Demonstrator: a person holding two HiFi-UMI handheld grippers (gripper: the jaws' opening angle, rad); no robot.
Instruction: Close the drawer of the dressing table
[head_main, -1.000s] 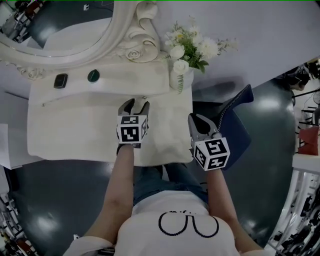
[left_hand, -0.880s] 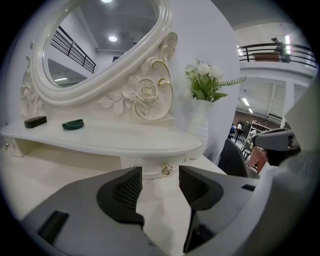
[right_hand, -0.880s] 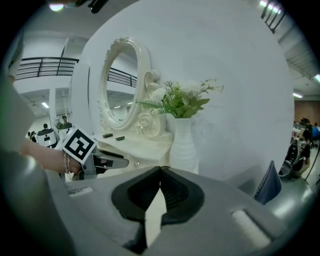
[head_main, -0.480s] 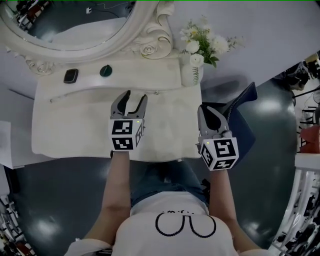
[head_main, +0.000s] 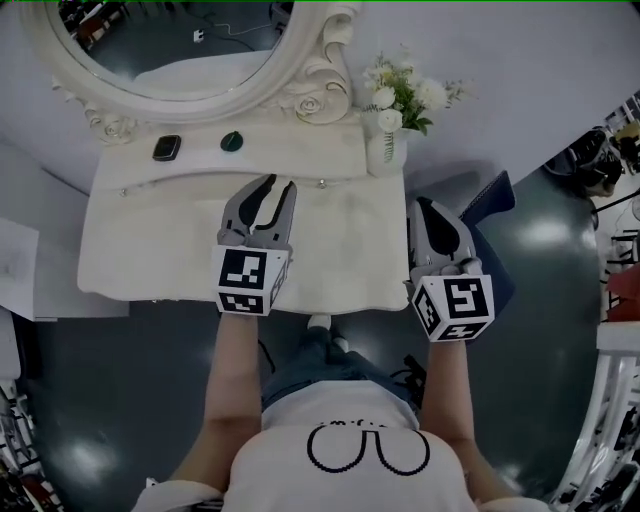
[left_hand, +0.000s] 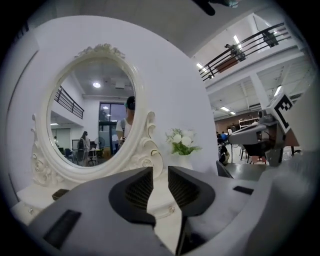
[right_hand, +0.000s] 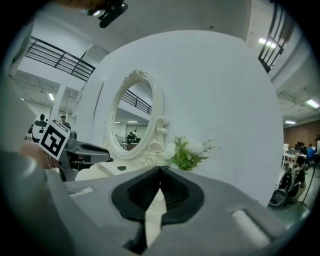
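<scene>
The cream dressing table (head_main: 150, 250) stands under an oval mirror (head_main: 300, 95). Its drawer front, a thin line with a small knob (head_main: 321, 183), lies level with the raised back shelf. My left gripper (head_main: 280, 184) hovers over the table's middle, pointing at that line. Its jaws have just been closing and still stand apart with nothing between them. In the left gripper view the left gripper (left_hand: 160, 172) frames the knob (left_hand: 171, 209) below its tips. My right gripper (head_main: 420, 204) is shut and empty, beyond the table's right edge; in its own view the right gripper (right_hand: 160, 171) has its tips touching.
A vase of white flowers (head_main: 385, 135) stands at the table's back right corner. A dark phone-like object (head_main: 167, 147) and a green round dish (head_main: 232, 141) lie on the back shelf. A blue chair (head_main: 495, 225) sits under the right gripper. My legs are close to the table's front edge.
Both grippers have risen toward the camera and now point more level. The left jaws, wide apart half a second ago, now stand narrower. The right jaws stay shut.
</scene>
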